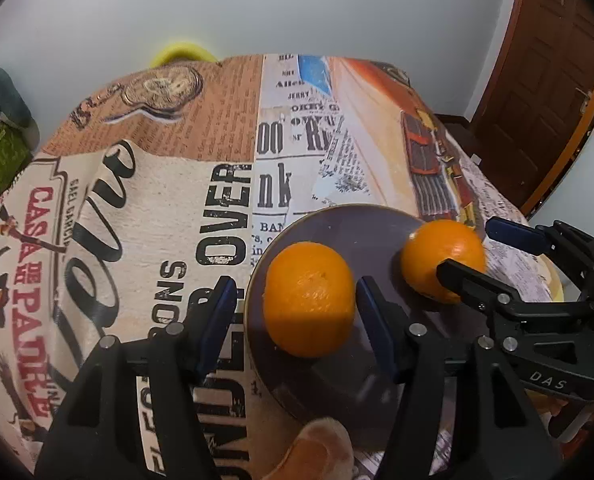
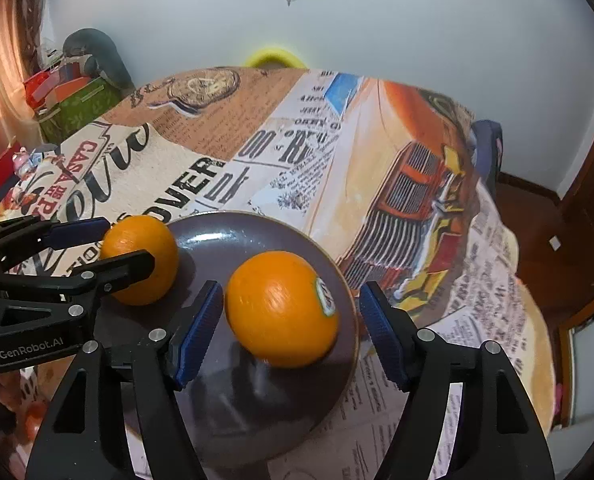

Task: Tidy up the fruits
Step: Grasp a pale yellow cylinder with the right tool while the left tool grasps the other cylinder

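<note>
Two oranges lie on a dark round plate (image 1: 337,228) on the printed tablecloth. My left gripper (image 1: 295,312) is open, its blue pads on either side of the left orange (image 1: 309,300) without touching it. My right gripper (image 2: 291,318) is open around the right orange (image 2: 281,308), which bears a sticker. In the left wrist view the right orange (image 1: 441,256) sits between the right gripper's fingers (image 1: 465,276). In the right wrist view the left orange (image 2: 141,258) sits between the left gripper's fingers (image 2: 117,266), and the plate (image 2: 217,236) shows under both.
The tablecloth (image 1: 169,184) covers the whole table. A peeled fruit piece (image 1: 321,444) lies at the plate's near edge. A green box (image 2: 77,112) and clutter stand off the table's left. A yellow object (image 2: 275,58) sits behind the far edge. A wooden door (image 1: 545,80) is at the right.
</note>
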`<act>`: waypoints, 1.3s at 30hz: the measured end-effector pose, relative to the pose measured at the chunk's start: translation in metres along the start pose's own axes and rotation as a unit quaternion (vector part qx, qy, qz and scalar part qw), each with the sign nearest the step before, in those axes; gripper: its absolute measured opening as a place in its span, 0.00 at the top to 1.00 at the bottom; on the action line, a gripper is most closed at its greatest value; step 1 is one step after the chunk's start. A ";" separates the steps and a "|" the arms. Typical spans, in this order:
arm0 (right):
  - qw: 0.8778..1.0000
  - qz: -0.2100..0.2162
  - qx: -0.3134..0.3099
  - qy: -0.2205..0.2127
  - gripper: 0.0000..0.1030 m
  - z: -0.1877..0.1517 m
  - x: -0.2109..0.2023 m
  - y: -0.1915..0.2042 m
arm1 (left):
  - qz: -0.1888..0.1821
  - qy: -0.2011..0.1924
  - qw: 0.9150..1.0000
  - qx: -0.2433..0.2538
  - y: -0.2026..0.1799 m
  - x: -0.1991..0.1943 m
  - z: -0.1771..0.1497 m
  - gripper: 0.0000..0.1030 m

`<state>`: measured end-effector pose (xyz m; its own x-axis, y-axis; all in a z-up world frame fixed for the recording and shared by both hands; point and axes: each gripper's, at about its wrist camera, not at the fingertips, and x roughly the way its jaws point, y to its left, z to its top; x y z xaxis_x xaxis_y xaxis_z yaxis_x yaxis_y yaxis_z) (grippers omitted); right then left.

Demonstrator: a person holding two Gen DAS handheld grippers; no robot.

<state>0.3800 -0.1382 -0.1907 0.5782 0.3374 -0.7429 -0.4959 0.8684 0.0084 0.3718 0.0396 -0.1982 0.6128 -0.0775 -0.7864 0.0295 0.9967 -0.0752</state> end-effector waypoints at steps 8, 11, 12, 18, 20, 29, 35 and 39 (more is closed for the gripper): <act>1.000 -0.005 0.000 -0.030 0.34 -0.004 -0.045 0.005 | 0.004 -0.032 0.999 0.005 -0.007 -0.051 -0.002 0.40; 0.999 -0.007 0.001 -0.044 0.34 -0.009 -0.067 0.006 | 0.003 -0.042 0.999 0.003 -0.009 -0.073 -0.006 0.39; 0.999 -0.007 0.001 -0.046 0.34 -0.011 -0.073 0.007 | 0.003 -0.045 0.999 0.002 -0.011 -0.079 -0.008 0.39; 0.998 -0.016 0.003 -0.058 0.34 -0.030 -0.108 0.006 | -0.004 -0.046 0.999 0.001 -0.024 -0.109 -0.027 0.37; 0.998 -0.021 0.003 -0.059 0.34 -0.040 -0.118 0.004 | -0.005 -0.043 0.999 0.002 -0.030 -0.115 -0.035 0.37; 0.999 -0.044 0.009 -0.031 0.33 -0.086 -0.138 -0.020 | -0.024 -0.004 1.000 0.002 -0.065 -0.117 -0.083 0.37; 0.998 -0.058 -0.002 0.008 0.33 -0.121 -0.128 -0.027 | -0.037 0.034 0.999 0.003 -0.088 -0.099 -0.112 0.37; 0.998 -0.055 -0.006 0.031 0.33 -0.137 -0.115 -0.031 | -0.042 0.058 0.997 0.008 -0.101 -0.085 -0.127 0.38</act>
<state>0.2396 -0.2535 -0.1974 0.5895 0.2162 -0.7783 -0.4390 0.8945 -0.0841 0.2162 -0.0571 -0.2016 0.5118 -0.1610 -0.8439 0.0899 0.9869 -0.1337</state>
